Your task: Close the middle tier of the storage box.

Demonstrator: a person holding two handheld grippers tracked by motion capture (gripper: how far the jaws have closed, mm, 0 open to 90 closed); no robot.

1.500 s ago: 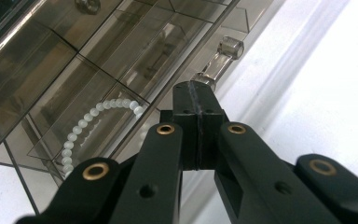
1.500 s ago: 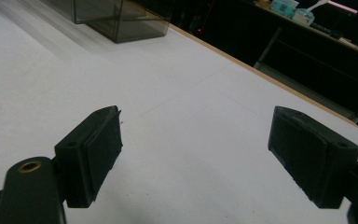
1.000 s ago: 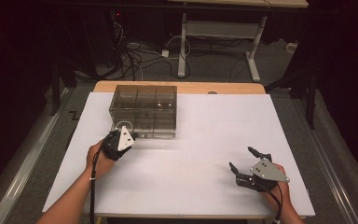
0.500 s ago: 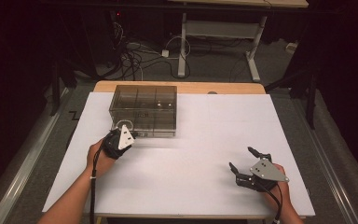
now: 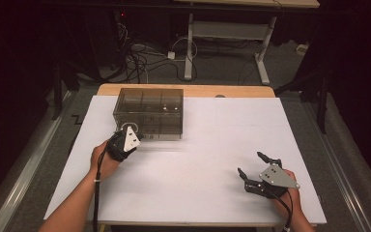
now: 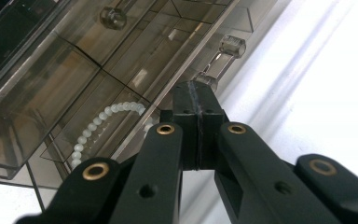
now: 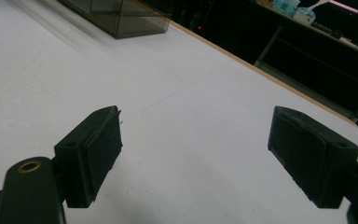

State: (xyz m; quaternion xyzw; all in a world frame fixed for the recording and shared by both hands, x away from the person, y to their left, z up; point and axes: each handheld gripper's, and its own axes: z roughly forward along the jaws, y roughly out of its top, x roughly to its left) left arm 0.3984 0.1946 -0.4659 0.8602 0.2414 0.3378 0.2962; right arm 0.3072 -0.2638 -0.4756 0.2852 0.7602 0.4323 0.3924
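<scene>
A smoky see-through drawer box (image 5: pixel 149 111) stands at the back left of the white table (image 5: pixel 212 145). In the left gripper view its drawers (image 6: pixel 74 74) have clear knobs (image 6: pixel 233 45), and a string of white beads (image 6: pixel 100 121) lies inside one drawer. My left gripper (image 6: pixel 196 93) is shut, pads pressed flat together with nothing between them, its tip right at the stem of one knob. From above, this left gripper (image 5: pixel 121 130) sits at the box's front left corner. My right gripper (image 5: pixel 250 163) rests at the front right, open and empty (image 7: pixel 196 116).
The box's right end (image 7: pixel 121 18) lies far off in the right gripper view. The wooden table edge (image 5: pixel 188 90) runs behind the box. Beyond it are cables (image 5: pixel 140 53) on the floor and a desk frame (image 5: pixel 222 34). A metal rail (image 5: pixel 24 164) runs along the left.
</scene>
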